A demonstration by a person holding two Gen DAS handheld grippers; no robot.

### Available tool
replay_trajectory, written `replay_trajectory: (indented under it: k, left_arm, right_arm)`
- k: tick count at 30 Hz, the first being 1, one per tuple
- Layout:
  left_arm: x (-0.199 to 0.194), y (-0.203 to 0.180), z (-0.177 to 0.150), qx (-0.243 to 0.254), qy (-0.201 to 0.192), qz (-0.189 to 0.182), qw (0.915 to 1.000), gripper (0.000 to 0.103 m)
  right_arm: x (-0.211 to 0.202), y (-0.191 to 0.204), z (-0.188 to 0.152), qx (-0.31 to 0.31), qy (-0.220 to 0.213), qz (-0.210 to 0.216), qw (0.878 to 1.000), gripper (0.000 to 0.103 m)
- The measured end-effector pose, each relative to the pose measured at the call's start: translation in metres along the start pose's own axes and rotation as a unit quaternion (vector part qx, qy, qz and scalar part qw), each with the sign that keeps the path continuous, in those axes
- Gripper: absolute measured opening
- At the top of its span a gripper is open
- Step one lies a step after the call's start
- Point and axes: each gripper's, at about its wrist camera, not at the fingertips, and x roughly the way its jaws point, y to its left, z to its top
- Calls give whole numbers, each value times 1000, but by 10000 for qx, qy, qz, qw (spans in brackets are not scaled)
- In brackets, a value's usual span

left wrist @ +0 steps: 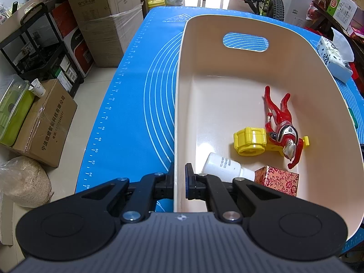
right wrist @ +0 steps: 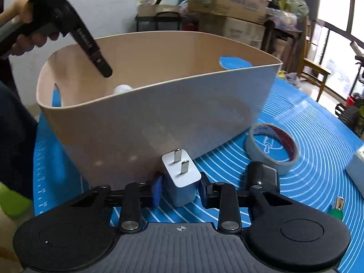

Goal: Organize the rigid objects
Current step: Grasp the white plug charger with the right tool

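1. Already put away: inside the beige bin (left wrist: 227, 86) lie a red figure toy (left wrist: 282, 125), a yellow plastic toy (left wrist: 250, 143), a white bottle (left wrist: 225, 166) on its side and a red patterned box (left wrist: 277, 179), all gathered toward the near end of the bin floor
2. The left claw (left wrist: 179, 182) straddles the bin's near wall, one finger outside and one inside, closed down on the rim; I judge it is steadying the bin while the other hand loads it
3. In hand now: the right claw (right wrist: 180, 191) is clamped on a white plug adapter (right wrist: 182, 177), prongs pointing up, held low just outside the bin's wall and apparently close to the blue mat (right wrist: 307, 159) that covers the counter
4. The adapter is not yet in the bin; by my reading this step needs a lift over the rim and a release above the free floor at the far end
5. Left on the counter, seen from the right wrist: a roll of tape (right wrist: 273, 147) lying flat near the bin, a small dark object (right wrist: 261, 173) just beside the right finger, a green-handled item (right wrist: 336, 211) at the right edge, and a pale box (right wrist: 357, 170) only partly in view
6. A tissue pack (left wrist: 332, 56) sits beyond the bin in the left view; whether it counts as part of the job I cannot tell
7. Overall judgement: roughly halfway, four things stowed, one in transit, several loose
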Motion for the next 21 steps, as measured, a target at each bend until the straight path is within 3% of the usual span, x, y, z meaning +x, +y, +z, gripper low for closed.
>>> replay_trajectory:
  k: [2, 9, 14, 21]
  left_arm:
    - [0, 0, 0, -5, 0, 2, 10000, 8]
    - [0, 0, 0, -21, -2, -23, 10000, 8]
    - [0, 0, 0, -54, 12, -61, 10000, 8]
    - [0, -1, 0, -21, 18, -48, 10000, 8]
  right_arm:
    - [-1, 1, 2, -44, 30, 30, 10000, 32]
    - [-6, 5, 0, 223, -34, -255, 9994, 32]
    - [-21, 1, -2, 523, -258, -765, 9954, 32]
    - [-50, -8, 13, 959, -944, -1564, 9785, 32]
